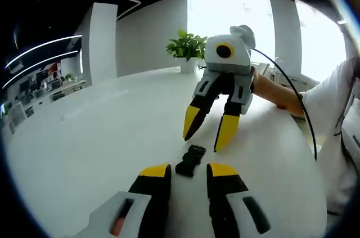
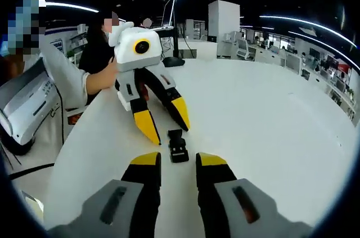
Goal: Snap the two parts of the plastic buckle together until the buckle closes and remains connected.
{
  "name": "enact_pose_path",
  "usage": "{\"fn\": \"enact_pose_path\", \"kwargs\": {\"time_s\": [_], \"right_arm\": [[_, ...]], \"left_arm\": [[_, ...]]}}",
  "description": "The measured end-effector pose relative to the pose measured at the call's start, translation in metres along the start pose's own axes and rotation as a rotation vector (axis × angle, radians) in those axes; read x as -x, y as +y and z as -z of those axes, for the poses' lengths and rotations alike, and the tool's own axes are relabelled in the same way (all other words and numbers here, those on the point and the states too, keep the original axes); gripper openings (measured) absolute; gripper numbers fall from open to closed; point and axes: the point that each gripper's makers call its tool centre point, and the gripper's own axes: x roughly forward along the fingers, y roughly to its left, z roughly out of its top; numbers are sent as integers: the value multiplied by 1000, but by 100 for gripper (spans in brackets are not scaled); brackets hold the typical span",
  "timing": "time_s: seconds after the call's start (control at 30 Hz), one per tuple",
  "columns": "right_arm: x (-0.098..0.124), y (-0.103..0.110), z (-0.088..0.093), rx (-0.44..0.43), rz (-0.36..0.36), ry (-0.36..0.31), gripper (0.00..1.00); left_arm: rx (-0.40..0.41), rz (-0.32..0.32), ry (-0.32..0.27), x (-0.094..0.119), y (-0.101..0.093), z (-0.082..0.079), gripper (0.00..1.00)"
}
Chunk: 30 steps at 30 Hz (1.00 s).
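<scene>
The black plastic buckle (image 1: 190, 160) lies flat on the white surface (image 1: 101, 131), near the edge where a person's sleeve (image 1: 332, 108) shows. It seems to be joined into one piece, though the seam is too small to read. The left gripper (image 1: 188, 173) is released, its yellow-tipped jaws parted with the buckle just ahead of them. The right gripper (image 2: 178, 160) is likewise unclenched, grasping nothing, facing the buckle (image 2: 178, 146) from the opposite side. A potted plant (image 1: 187, 50) stands at the surface's far edge.
</scene>
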Motion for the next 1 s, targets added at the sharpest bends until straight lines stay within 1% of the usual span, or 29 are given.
{"fn": "enact_pose_path", "kwargs": {"time_s": [0.27, 0.3, 0.33, 0.4, 0.47, 0.53, 0.6, 0.7, 0.77, 0.83, 0.93, 1.0], "right_arm": [[0, -1, 3, 8, 12, -6, 20], [-1, 1, 5, 20, 9, 9, 20], [-3, 4, 1, 18, -4, -15, 20], [-2, 2, 4, 34, 19, -2, 19], [-2, 2, 4, 48, 28, -2, 14], [-2, 2, 4, 74, 42, -7, 12], [-1, 5, 5, 81, 42, -7, 12], [1, 9, 6, 117, 39, -14, 11], [1, 9, 6, 118, 34, -19, 11], [1, 10, 6, 121, 31, -25, 10], [0, 10, 5, 126, 23, -31, 10], [0, 9, 5, 125, 18, -33, 10]], "left_arm": [[-2, 8, -1, 0, 1, -1, 18], [-2, 8, -1, 0, 1, -1, 17], [-2, 9, -1, 0, 1, -1, 17], [-2, 11, -1, -1, 1, -1, 15], [-3, 15, -2, 0, 0, -1, 12], [-1, 19, -4, 0, 0, -1, 12], [-1, 24, -7, 0, 1, -1, 12], [-15, 41, -9, 0, 1, 0, 12], [-33, 63, -12, 0, 0, 0, 12], [-27, 82, -12, 0, 1, 0, 11], [-52, 113, -4, 0, -2, 0, 11], [-55, 124, -4, 0, -2, 0, 11]]}}
